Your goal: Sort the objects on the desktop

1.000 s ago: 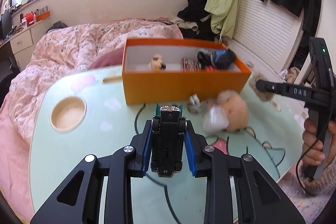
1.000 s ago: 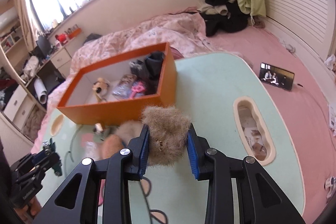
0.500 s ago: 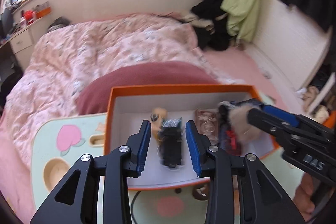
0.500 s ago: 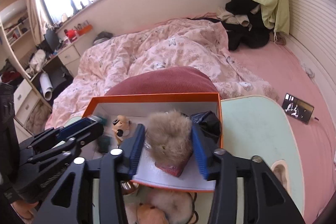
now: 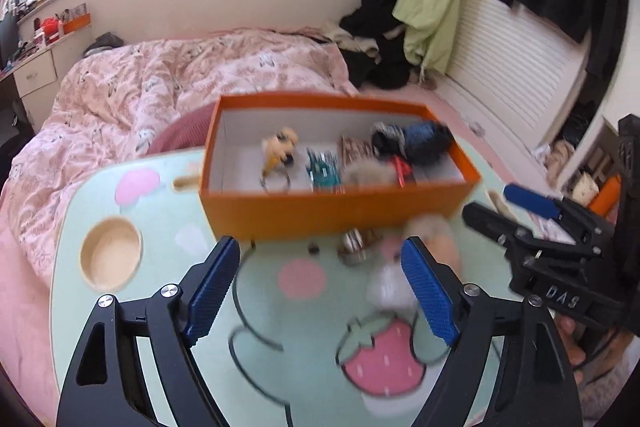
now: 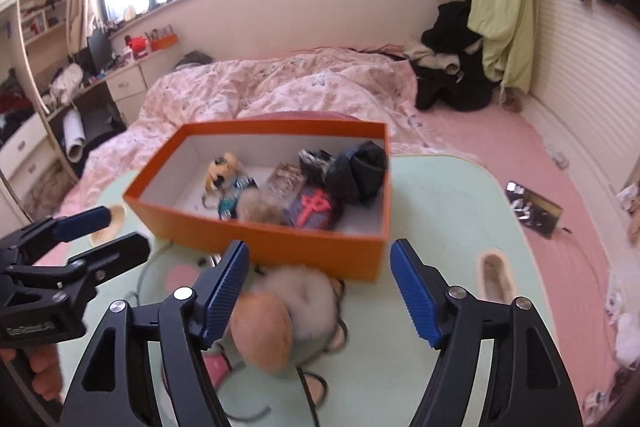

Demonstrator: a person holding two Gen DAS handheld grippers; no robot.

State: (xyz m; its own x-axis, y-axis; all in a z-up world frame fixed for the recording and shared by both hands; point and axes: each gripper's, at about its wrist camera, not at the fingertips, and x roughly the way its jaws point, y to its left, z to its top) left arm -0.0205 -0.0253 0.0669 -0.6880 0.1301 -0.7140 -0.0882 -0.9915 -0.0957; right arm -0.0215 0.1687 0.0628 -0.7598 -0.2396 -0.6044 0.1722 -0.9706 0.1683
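The orange box (image 5: 328, 211) (image 6: 280, 247) stands at the far side of the mint-green table (image 5: 160, 227) (image 6: 440, 195). In it lie a black-and-teal toy car (image 5: 324, 171) (image 6: 230, 203), a brown furry ball (image 5: 366, 173) (image 6: 260, 205), a yellow dog figure (image 5: 280, 143), a dark cloth bundle (image 6: 356, 167) and a red-marked black pack (image 6: 314, 207). My left gripper (image 5: 320, 267) (image 6: 127, 227) hovers before the box, jaws opening, nothing between them. My right gripper (image 6: 320, 259) (image 5: 486, 201) is opening too, above a plush hamster (image 6: 280, 307) (image 5: 432, 231) that it does not touch.
Small metal bits (image 5: 352, 247) and a black cable (image 5: 240, 291) lie in front of the box. The table has a round cup recess (image 5: 111, 253) and an oval slot (image 6: 494, 279). A pink-quilted bed (image 6: 300, 87) lies beyond; a phone (image 6: 534, 209) rests on the floor.
Both grippers carried the toy car and the furry ball over the box, let them go inside, and drew back toward me with their jaws spread wide.
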